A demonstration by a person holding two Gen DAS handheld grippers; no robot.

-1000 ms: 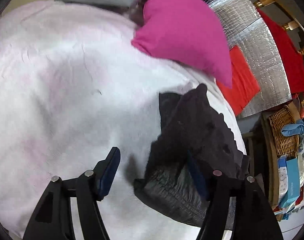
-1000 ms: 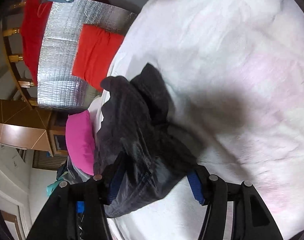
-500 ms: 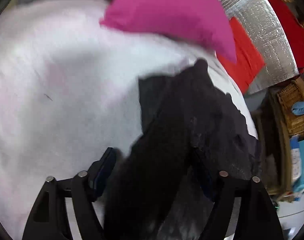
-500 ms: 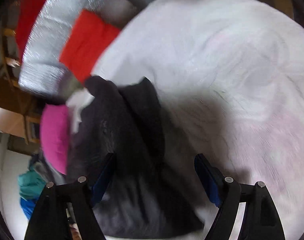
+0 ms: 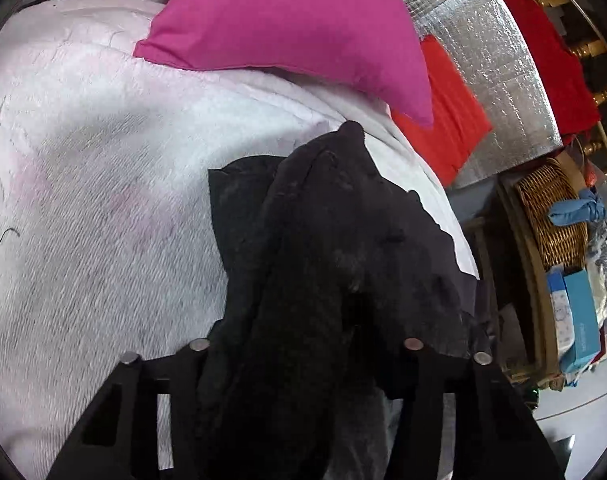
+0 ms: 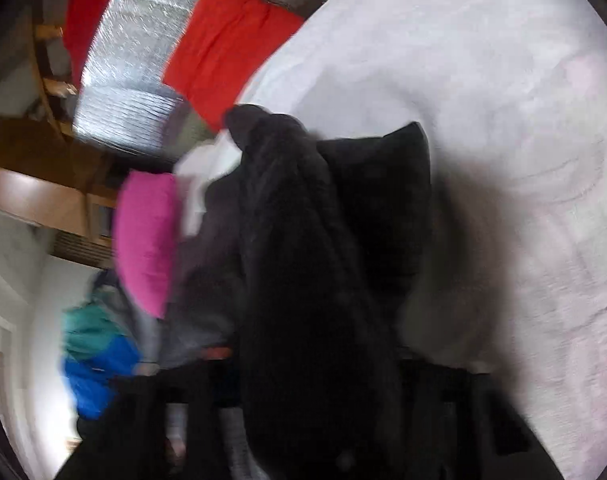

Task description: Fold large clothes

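A black garment lies crumpled near the edge of a white, fuzzy bed cover. My left gripper has its jaws closing on a bunched fold of it, and the cloth hides both pads. In the blurred right wrist view the same black garment runs as a ridge from the white cover down into my right gripper. Its jaws are closing too, with cloth filling the gap and its fingers mostly hidden.
A pink pillow rests on the bed just beyond the garment. Past the bed edge are a red cloth, a silver foil mat and a wicker basket with boxes. Blue and teal clothes lie off the bed.
Both grippers have moved forward over the black garment and their jaws have narrowed from wide open onto its folds. The cloth now fills the space between each pair of fingers.
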